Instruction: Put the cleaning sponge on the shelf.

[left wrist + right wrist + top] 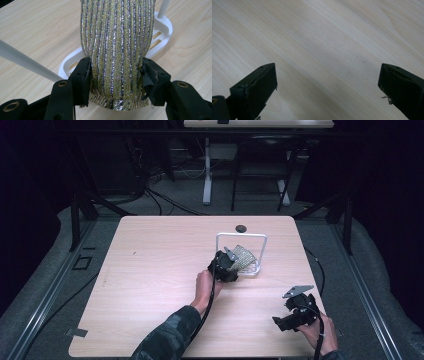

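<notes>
A glittery gold-and-silver striped cloth (116, 45) hangs over a white rack (163, 23) with a slotted oval base. My left gripper (115, 75) is shut on the cloth's lower end, one jaw on each side of it. In the high view the left gripper (226, 265) sits against the white rack (241, 236) near the table's middle, with the cloth (245, 256) draped inside the frame. My right gripper (295, 312) rests near the table's front right corner, held by a hand. In its own view the right gripper (328, 82) stands open over bare wood.
The light wooden table (155, 270) has free surface to the left and front. A small dark round object (242, 228) lies at the far edge behind the rack. A white rod of the rack (25, 62) crosses left of my left gripper.
</notes>
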### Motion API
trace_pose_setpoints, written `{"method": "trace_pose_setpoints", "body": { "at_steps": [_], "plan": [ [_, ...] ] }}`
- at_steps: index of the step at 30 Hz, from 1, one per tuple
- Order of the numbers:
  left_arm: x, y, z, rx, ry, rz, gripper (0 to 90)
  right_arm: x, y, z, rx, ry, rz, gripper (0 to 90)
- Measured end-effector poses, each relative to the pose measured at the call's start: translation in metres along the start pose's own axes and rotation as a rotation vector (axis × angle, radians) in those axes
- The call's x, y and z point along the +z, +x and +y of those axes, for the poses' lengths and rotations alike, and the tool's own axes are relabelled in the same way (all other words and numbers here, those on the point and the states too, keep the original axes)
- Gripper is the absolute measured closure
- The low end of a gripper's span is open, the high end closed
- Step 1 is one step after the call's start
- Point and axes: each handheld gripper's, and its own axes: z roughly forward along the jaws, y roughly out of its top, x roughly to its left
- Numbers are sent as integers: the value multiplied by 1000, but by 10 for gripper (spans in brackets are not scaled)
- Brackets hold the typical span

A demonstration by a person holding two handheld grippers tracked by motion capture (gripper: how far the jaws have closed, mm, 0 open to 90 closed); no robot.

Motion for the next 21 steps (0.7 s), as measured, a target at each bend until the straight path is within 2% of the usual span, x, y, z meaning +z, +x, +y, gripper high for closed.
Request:
{"method": "trace_pose_setpoints", "body": {
  "at_steps": [7, 10, 21],
  "plan": [
    [6, -2, 0, 18, 3, 24, 458, 0, 0, 0, 0, 5, 5, 16],
    [9, -3, 0, 9, -1, 33, 457, 0, 1, 0, 3, 5, 9, 17],
    [17, -6, 2, -4, 19, 17, 440, 0, 1, 0, -4, 9, 11, 18]
  ]
}}
